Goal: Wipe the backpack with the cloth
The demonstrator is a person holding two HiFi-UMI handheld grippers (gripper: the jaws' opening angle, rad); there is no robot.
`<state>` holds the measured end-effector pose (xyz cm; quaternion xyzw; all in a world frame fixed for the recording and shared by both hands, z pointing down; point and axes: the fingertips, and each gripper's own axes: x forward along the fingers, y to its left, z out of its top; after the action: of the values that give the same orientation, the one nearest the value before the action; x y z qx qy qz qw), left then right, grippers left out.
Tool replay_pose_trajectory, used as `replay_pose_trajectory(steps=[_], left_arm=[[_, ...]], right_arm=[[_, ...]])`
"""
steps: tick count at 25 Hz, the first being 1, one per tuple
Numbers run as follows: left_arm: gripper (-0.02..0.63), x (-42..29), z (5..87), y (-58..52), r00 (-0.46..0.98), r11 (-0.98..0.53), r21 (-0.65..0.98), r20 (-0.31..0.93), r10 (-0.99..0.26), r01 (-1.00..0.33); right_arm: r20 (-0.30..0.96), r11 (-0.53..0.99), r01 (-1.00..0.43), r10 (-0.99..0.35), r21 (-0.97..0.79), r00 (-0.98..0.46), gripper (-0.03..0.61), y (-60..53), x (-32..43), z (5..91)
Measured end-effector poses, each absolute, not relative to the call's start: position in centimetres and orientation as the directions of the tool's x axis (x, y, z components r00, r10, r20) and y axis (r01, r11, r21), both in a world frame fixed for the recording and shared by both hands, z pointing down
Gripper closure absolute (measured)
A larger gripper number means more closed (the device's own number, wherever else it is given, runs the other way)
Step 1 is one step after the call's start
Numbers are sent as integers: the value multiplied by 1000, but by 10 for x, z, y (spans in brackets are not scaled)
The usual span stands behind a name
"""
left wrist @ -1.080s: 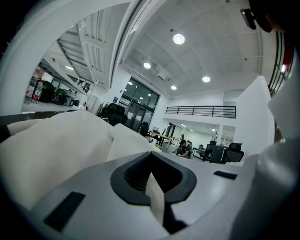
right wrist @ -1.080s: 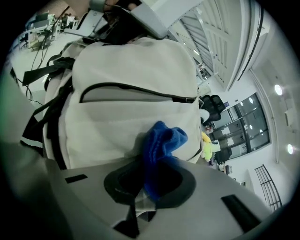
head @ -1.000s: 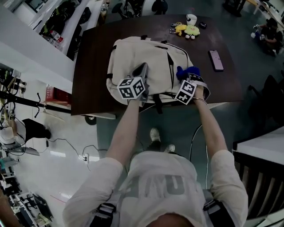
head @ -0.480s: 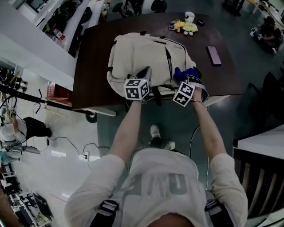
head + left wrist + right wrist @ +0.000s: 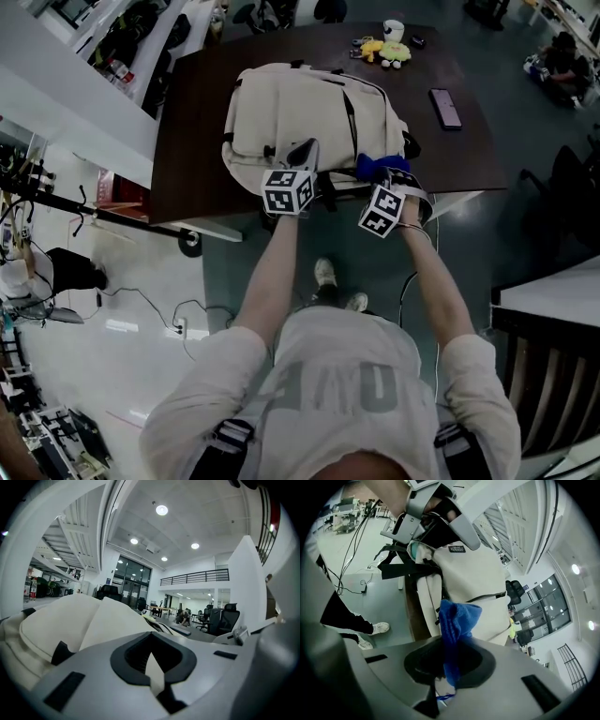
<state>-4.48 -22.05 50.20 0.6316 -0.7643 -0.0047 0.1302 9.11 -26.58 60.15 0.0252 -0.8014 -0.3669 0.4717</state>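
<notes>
Clamped on the blue cloth (image 5: 373, 167), the right gripper (image 5: 382, 178) has dragged it to the backpack (image 5: 291, 108)'s near edge, while the left gripper (image 5: 305, 152) pinches a fold of it: one stroke seems done

a big open office, with rolling chairs (image 5: 230, 616), a dark table (image 5: 197, 112), round ceiling lights (image 5: 161, 510) and a balcony rail (image 5: 194, 577).

Big open office hall. Glossy grey-green floor (image 5: 281, 272), with cables (image 5: 141, 302) and a power strip (image 5: 178, 333) at left. Dark brown surface (image 5: 187, 131) in the middle. White desks (image 5: 75, 94) along the left, another white top (image 5: 553, 300) at right, near a dark chair (image 5: 562, 183). High white ceiling (image 5: 197, 508) with round lit lamps (image 5: 161, 510). Glass doors (image 5: 133, 581) far off, a railed balcony (image 5: 194, 577) to their right, office chairs (image 5: 228, 617) below.
</notes>
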Motion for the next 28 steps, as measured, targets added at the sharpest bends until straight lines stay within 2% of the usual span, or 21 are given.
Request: replay_pose_trajectory(steps=[8, 10, 13, 17, 19, 25, 28], left_arm=[[611, -22, 492, -205, -162, 193, 195, 164, -973, -962], [611, -17, 481, -196, -179, 202, 189, 133, -975, -961], [611, -8, 456, -178, -222, 231, 184, 69, -973, -955], [611, 15, 430, -148, -258, 252, 195, -3, -966, -948], [611, 28, 419, -132, -266, 256, 201, -26, -964, -946], [611, 77, 420, -69, -335, 312, 238, -61, -940, -920], [611, 97, 432, -48, -298, 277, 242, -52, -953, -930]], right_arm=[[758, 742, 335, -343, 581, -555, 536, -246, 109, 611], [725, 768, 262, -350, 584, -593, 536, -248, 112, 598], [640, 841, 80, -342, 535, -688, 536, -242, 112, 561], [506, 945, -37, -207, 326, -837, 535, -204, 115, 517], [445, 968, -82, -183, 237, -876, 535, -185, 120, 501], [301, 954, -299, -277, -31, -913, 535, -152, 164, 477], [273, 946, -322, -301, -31, -914, 535, -122, 187, 475]])
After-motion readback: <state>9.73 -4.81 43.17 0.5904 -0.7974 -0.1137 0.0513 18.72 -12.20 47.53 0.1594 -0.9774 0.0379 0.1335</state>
